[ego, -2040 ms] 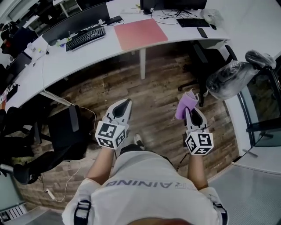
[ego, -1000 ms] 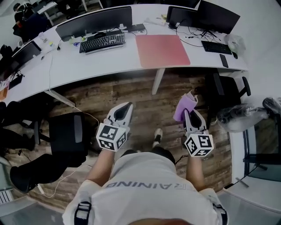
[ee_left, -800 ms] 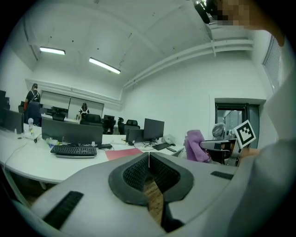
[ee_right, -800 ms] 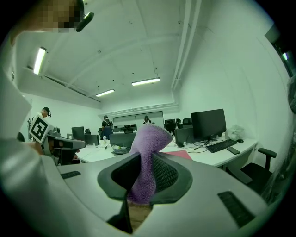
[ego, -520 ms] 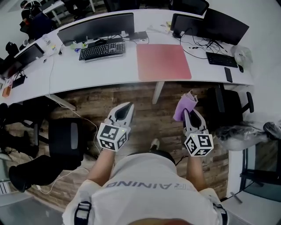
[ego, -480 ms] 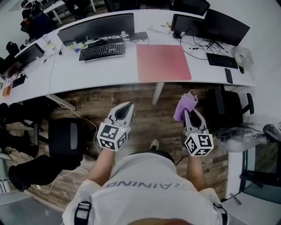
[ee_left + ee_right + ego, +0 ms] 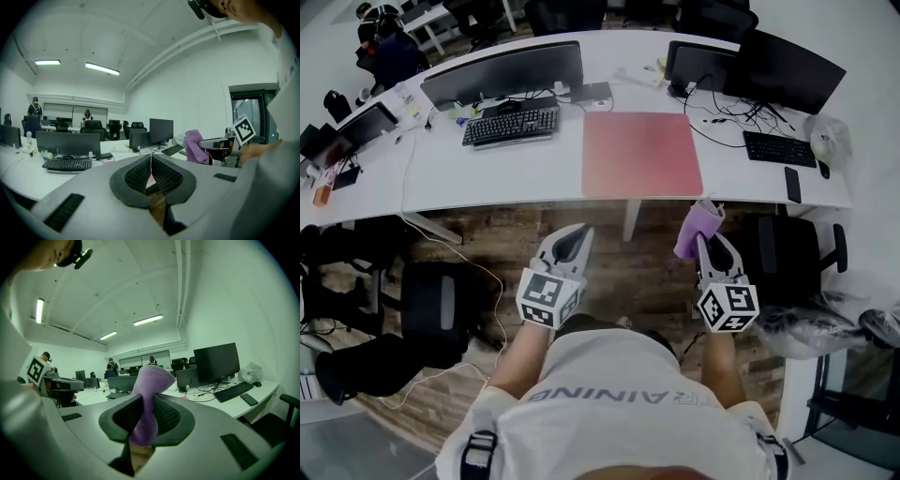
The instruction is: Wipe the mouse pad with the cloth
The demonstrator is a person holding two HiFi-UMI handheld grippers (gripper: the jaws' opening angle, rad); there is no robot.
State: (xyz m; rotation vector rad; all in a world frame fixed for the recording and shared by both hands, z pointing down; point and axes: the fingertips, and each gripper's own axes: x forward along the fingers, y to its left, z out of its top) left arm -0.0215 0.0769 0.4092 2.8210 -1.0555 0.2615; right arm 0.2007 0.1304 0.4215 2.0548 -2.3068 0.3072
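Note:
A pink mouse pad (image 7: pixel 641 154) lies on the long white desk (image 7: pixel 487 178), ahead of me and between two workstations. A purple cloth (image 7: pixel 695 231) sticks up from my right gripper (image 7: pixel 704 238), which is shut on it; the cloth (image 7: pixel 149 399) stands between the jaws in the right gripper view. My left gripper (image 7: pixel 575 232) is shut with nothing in it, its jaws closed together (image 7: pixel 151 164). Both grippers hang over the wooden floor, short of the desk's front edge. In the left gripper view the cloth (image 7: pixel 197 146) shows at right.
A black keyboard (image 7: pixel 511 126) and monitor (image 7: pixel 502 74) sit left of the pad; another monitor (image 7: pixel 797 68), keyboard (image 7: pixel 779 148) and phone (image 7: pixel 793 185) sit right. Office chairs (image 7: pixel 441 305) stand at left and right (image 7: pixel 792 253). A desk leg (image 7: pixel 629 220) is under the pad. People stand far back (image 7: pixel 111 364).
The view has moved toward the desk: the pad and desk now sit closer and more centred ahead. The grippers keep their pose, and the cloth stays gripped in the right one.

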